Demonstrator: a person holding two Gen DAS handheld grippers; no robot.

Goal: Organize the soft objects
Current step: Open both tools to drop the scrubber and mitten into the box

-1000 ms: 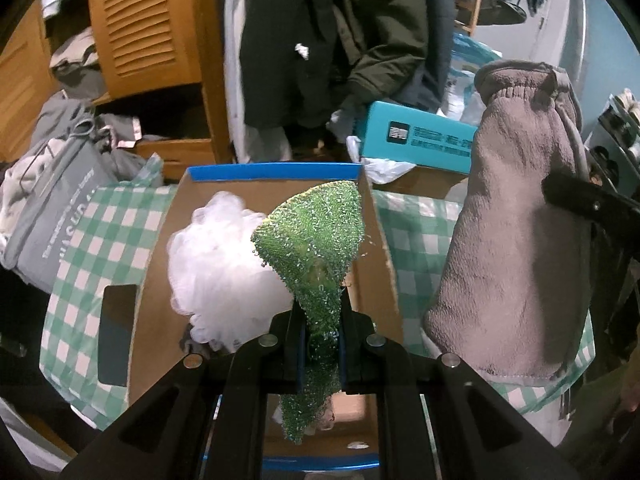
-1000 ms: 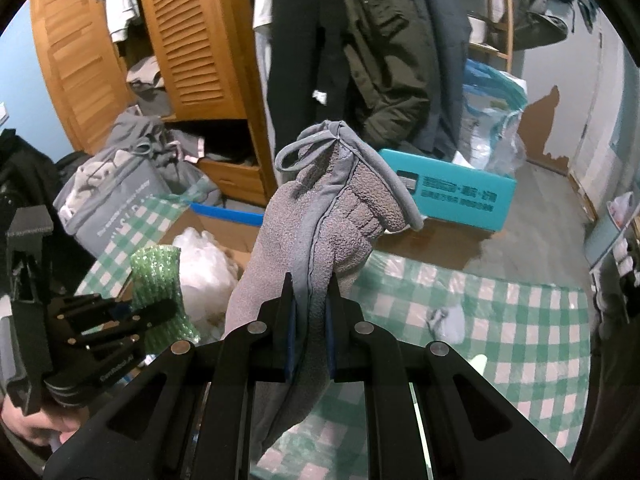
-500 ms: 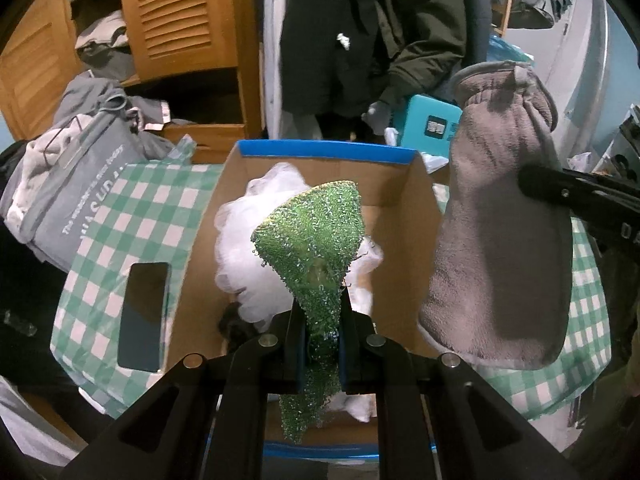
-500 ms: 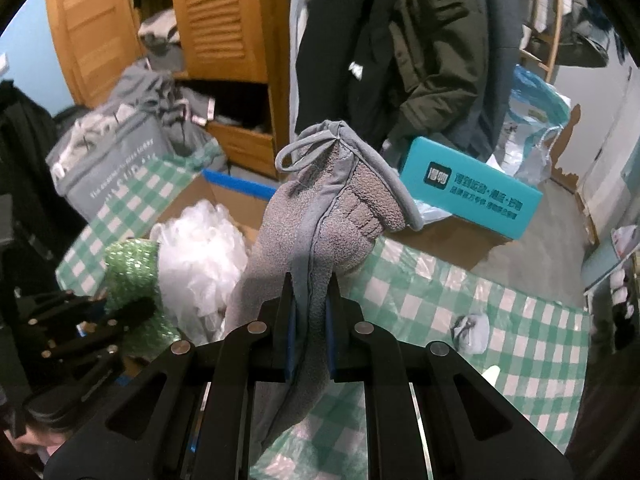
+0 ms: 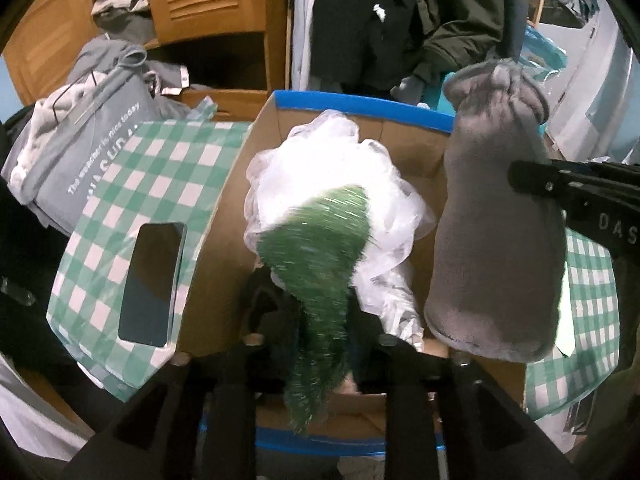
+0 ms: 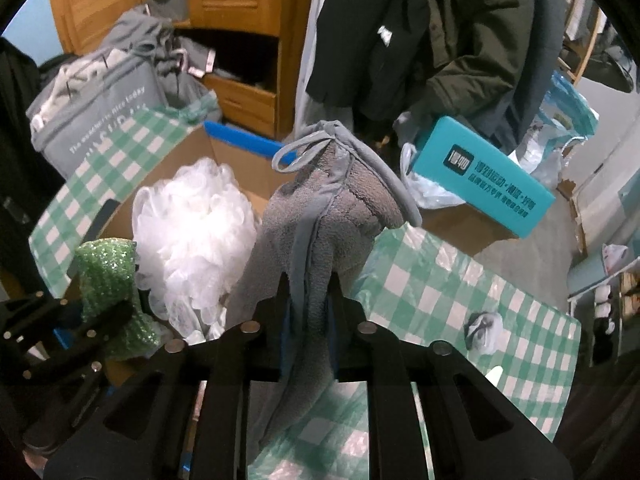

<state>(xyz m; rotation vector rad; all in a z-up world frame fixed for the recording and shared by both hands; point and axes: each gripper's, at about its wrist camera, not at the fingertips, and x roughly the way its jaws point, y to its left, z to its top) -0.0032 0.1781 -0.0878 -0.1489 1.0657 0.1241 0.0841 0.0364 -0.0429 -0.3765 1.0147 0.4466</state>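
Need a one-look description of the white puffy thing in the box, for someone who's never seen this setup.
Find the open cardboard box with blue-taped rims on the green checked tablecloth. Inside lies the bath pouf, a rounded ball of ruffled white mesh. Its neighbours are a sparkly green cloth and a plush grey mitt, both flat fabric hanging from hand-held grippers.

Both grippers point steeply down. The left gripper [image 5: 320, 340] has just been opening, its jaws now apart with the scourer [image 5: 316, 264] between them; the right gripper [image 6: 310, 308] has been easing open, the mitt [image 6: 316, 240] between its jaws
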